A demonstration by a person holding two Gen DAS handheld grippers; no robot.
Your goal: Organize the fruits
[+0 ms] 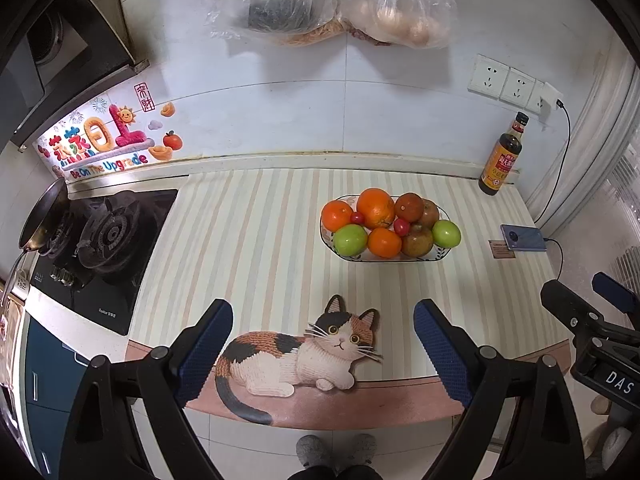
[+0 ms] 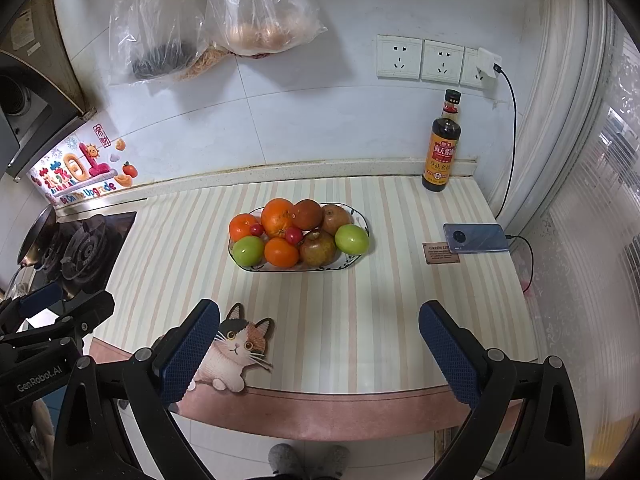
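The bowl of fruit is set mid-counter on the mat. The bottle is placed behind it to the right, against the wall; the phone is laid right of the bowl. The stove is found to the left, and bags are hung above

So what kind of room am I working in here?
A home kitchen, most likely: a gas stove set into the counter, a sauce bottle by tiled wall sockets, and a fruit plate on the striped mat.
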